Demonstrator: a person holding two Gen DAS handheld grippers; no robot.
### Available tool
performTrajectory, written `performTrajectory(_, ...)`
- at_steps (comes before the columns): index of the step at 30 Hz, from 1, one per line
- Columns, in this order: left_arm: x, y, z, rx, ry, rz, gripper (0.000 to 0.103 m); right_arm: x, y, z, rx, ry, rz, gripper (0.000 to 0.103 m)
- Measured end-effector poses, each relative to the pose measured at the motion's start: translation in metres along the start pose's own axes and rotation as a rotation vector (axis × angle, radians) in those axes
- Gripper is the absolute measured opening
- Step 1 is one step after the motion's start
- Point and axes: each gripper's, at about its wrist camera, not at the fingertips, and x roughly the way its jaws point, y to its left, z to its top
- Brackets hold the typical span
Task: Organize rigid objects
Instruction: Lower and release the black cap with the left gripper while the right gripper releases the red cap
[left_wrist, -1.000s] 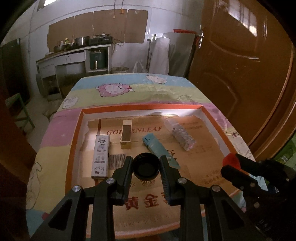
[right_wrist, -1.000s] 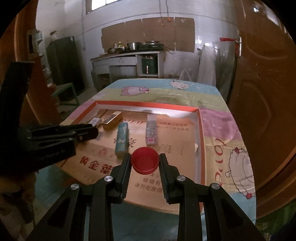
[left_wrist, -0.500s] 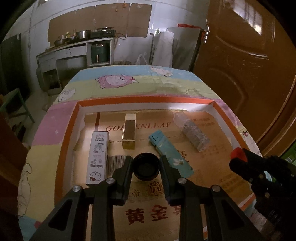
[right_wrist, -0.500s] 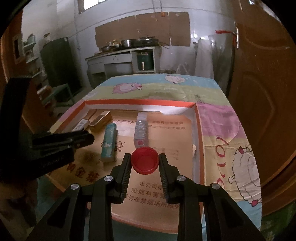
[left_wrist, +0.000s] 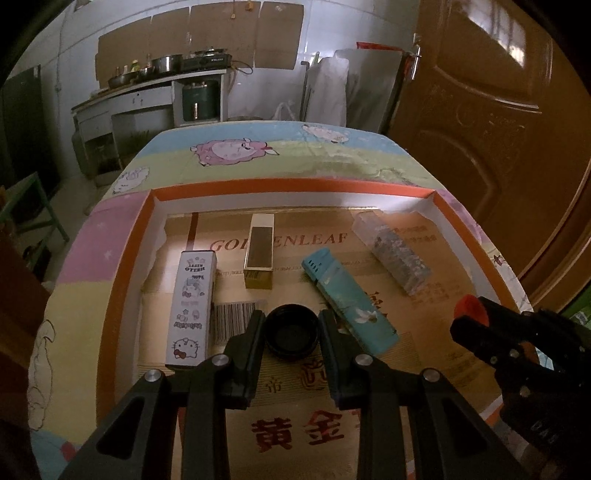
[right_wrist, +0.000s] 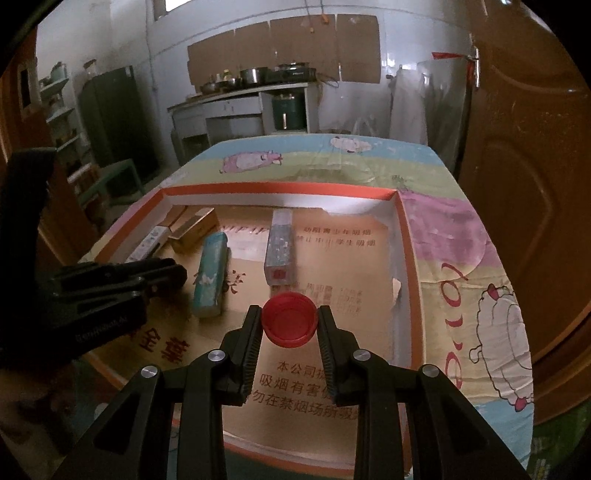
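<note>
A counter (left_wrist: 258, 162) under a pastel sheep-print cloth (left_wrist: 229, 147) carries a shallow orange-rimmed cardboard tray (left_wrist: 125, 258) lying flat on it

I am viewing both feeds in dim, warm indoor light. Daylight is entering from a high window (right_wrist: 173, 3) in the right wrist view and from the glazed door panel (left_wrist: 495, 33), which is blowing out to glare. A bright band is falling across the far inner wall of the tray (left_wrist: 295, 199). The near corners are sinking into black vignette, and straight edges are bowing strongly toward the rims. The tongs are reading as near-silhouettes with little surface detail. The distant kitchen counter (right_wrist: 240, 99) is appearing soft and grainy.
</note>
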Motion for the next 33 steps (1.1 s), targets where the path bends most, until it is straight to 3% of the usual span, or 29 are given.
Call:
performTrajectory(14, 0.002, 0.002, 0.000, -0.003, -0.003, -0.006, 0.030, 0.016, 0.002, -0.006, -0.013, 0.055, -0.009, 0.031)
performTrajectory(23, 0.001, 0.002, 0.001, -0.001, -0.012, -0.016, 0.037, 0.016, 0.002, -0.005, -0.008, 0.054, -0.008, 0.037)
performTrajectory(33, -0.002, 0.000, 0.001, 0.000, -0.021, -0.016, 0.037, 0.011, 0.000, -0.006, 0.004, 0.036, -0.001, 0.039)
